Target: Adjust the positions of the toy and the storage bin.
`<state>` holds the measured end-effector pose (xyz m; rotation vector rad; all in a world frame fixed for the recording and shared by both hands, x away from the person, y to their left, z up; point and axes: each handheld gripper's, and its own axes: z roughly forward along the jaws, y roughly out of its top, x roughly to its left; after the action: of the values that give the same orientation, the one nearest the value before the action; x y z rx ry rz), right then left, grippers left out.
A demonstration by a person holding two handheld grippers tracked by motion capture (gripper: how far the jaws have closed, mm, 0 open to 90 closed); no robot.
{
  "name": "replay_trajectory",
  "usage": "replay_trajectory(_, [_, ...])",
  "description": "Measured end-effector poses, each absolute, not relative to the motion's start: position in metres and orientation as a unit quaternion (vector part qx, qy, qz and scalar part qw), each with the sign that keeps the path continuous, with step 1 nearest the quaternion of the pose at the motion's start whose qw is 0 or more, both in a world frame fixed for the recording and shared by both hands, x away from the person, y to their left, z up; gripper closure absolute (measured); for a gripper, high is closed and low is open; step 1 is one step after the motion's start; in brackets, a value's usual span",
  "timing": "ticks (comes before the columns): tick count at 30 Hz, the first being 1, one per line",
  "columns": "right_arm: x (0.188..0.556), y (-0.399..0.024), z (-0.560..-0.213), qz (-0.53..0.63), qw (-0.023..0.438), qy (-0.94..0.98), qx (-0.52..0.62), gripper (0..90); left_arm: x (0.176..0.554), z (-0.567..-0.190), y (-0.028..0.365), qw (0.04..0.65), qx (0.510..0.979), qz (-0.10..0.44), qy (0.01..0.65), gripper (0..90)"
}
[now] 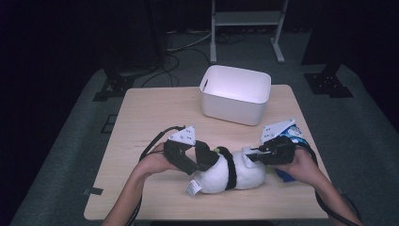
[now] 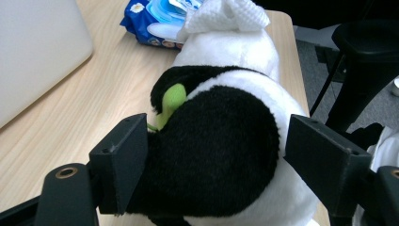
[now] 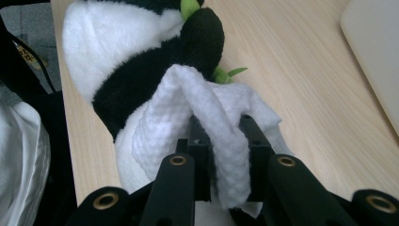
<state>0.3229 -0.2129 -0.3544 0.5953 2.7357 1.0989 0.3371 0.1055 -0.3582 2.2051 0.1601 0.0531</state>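
Work in hand: we wipe a plush panda lying on the table.
Right claw: clenched on a white wet wipe, pressed to the panda's white fur.
Left claw: jaws apart, straddling the black limb to steady it, not pinching.
Nearby: wipe pack, white bin.

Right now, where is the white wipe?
In the right gripper view, the wipe is pinched between the right gripper jaws and lies against the plush panda. In the high view it is at the panda's right end, near the blue pack.
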Motion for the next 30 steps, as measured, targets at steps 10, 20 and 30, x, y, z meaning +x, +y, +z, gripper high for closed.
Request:
replay_trajectory(10, [0.323, -0.215, -0.355, 0.363, 0.068, 0.908, 0.200, 77.6, 0.336, -0.363, 0.120, 0.455, 0.886, 0.026, 0.082, 20.4])
replay_trajectory(20, [0.324, -0.218, -0.355, 0.362, 0.068, 0.906, 0.208, 77.6, 0.337, -0.376, 0.123, 0.449, 0.889, 0.015, 0.094, 19.5])
replay_trajectory(30, [0.326, -0.205, -0.347, 0.355, 0.078, 0.912, 0.189, 77.5, 0.341, -0.383, 0.124, 0.462, 0.881, 0.006, 0.102, 19.9])
